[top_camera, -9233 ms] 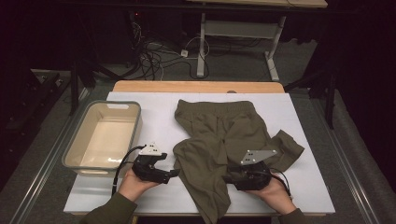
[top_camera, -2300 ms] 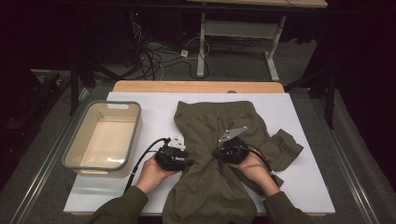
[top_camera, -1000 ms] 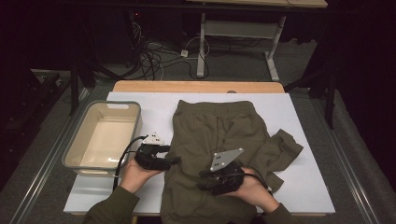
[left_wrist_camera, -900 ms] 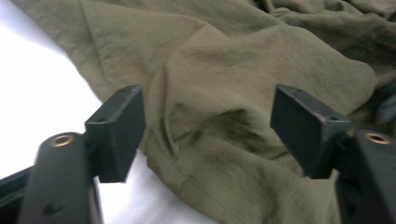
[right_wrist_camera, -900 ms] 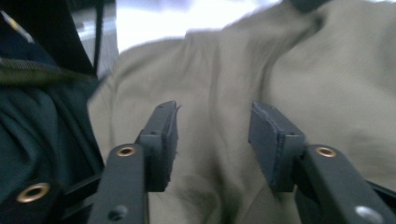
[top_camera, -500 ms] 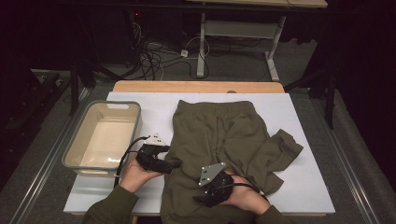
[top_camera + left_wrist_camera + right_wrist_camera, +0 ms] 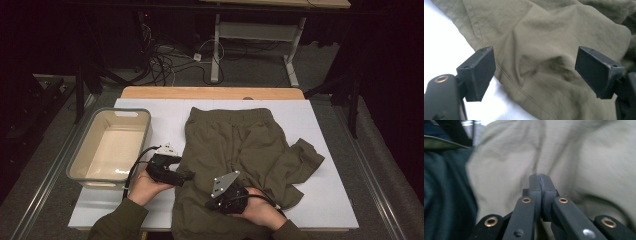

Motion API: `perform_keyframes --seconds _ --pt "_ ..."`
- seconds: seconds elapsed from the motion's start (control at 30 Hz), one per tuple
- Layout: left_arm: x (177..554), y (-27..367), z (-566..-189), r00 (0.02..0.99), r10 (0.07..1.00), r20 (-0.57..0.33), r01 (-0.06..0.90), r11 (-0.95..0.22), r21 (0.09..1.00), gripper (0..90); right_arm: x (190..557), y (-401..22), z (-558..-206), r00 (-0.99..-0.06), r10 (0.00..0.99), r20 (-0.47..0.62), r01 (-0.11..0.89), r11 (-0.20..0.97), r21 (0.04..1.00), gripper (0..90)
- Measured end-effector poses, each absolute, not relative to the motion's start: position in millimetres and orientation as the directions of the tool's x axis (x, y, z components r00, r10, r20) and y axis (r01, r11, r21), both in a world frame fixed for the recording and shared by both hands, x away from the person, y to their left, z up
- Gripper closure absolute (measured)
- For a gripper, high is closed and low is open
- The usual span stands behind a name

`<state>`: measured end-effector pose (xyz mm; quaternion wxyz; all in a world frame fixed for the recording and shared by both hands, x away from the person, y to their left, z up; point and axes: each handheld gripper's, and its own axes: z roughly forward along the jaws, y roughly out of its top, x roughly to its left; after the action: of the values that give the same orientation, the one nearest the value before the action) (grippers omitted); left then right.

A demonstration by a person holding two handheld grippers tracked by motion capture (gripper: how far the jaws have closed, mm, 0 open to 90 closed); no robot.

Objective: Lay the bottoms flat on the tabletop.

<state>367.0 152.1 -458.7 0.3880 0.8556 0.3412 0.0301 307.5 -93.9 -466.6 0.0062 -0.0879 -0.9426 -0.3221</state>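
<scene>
Olive shorts (image 7: 240, 150), soft wrinkled cotton w/ stitched seams, spread mid-tabletop (image 7: 330, 120), one leg flopped toward 4 o'clock. Left hand-held gripper (image 7: 534, 72) at hem edge, 9 o'clock side, jaws spread wide, just opened further, fabric bump between, untouched. Right hand-held gripper (image 7: 541, 185) at 6 o'clock, just clamped together; cloth pinch unclear, blurred. Beige plastic bin (image 7: 80, 165) at 9 o'clock. Free white surface at 3 o'clock.

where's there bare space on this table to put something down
Free: the white table top right of the olive trousers, the strip between the trousers and the beige bin, and inside the bin. Crowded: the near edge, where the left gripper and right gripper work.
</scene>
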Motion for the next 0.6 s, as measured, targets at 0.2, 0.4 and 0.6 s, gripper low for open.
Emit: perform_keyframes --seconds 0.2,0.4,0.6 --pt "367 153 -458 0.765 0.608 -0.212 0.560 -0.465 0.686 16.7 296 -65 -466 -0.992 0.109 0.067 0.127 0.778 0.615 90.0" --pt "368 153 -459 0.762 0.613 -0.211 0.562 -0.463 0.685 16.7 291 -41 -464 -0.993 0.090 0.071 0.114 0.753 0.648 90.0" --pt "368 154 -458 0.761 0.614 -0.210 0.562 -0.462 0.687 16.7 284 -26 -470 -0.996 0.066 0.067 0.094 0.752 0.652 90.0"
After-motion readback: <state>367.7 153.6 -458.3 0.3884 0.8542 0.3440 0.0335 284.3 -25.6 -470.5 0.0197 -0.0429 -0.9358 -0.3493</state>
